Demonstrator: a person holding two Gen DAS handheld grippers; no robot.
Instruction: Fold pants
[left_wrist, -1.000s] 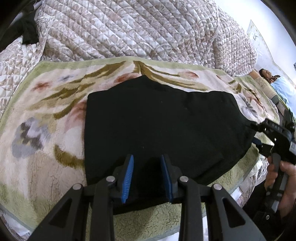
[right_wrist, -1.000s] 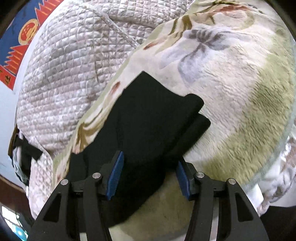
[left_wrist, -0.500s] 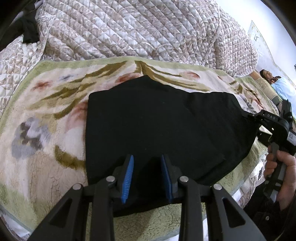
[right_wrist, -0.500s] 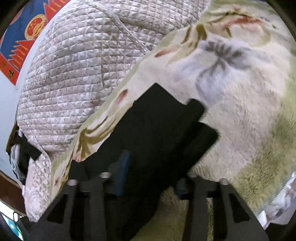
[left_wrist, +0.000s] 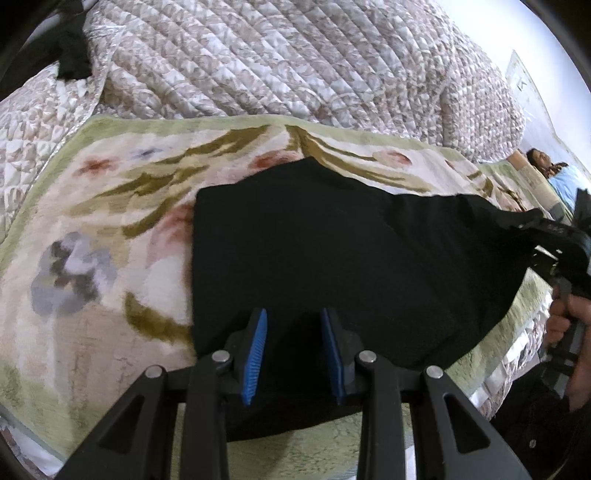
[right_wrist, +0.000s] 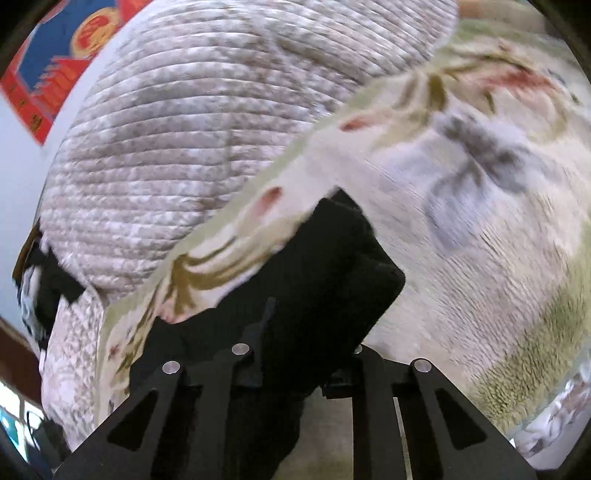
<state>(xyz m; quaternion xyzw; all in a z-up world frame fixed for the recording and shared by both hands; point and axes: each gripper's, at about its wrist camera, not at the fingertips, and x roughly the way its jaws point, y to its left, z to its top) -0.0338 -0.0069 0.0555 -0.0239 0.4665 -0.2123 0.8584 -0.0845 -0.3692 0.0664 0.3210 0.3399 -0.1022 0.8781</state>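
Black pants (left_wrist: 351, 251) lie folded flat on a floral fleece blanket (left_wrist: 92, 221). My left gripper (left_wrist: 295, 350) sits at their near edge, its blue pads pinching a raised ridge of the black cloth. At the pants' right end is my right gripper (left_wrist: 532, 221), held by a person's hand (left_wrist: 569, 325). In the right wrist view the jaws of the right gripper (right_wrist: 306, 343) are closing on the bunched end of the pants (right_wrist: 332, 277). Dark cloth covers both pads, and that end hangs lifted off the blanket (right_wrist: 480, 240).
A quilted grey-brown bedspread (left_wrist: 277, 66) is heaped behind the blanket. A dark garment (left_wrist: 74, 55) lies at the far left corner. A person (left_wrist: 554, 170) lies at the far right. A red and blue poster (right_wrist: 66, 48) hangs on the wall. The bed's edge runs just below the grippers.
The right gripper's jaws have narrowed onto the pants' end, and it has risen and rolled with the cloth. The left gripper has stayed still.
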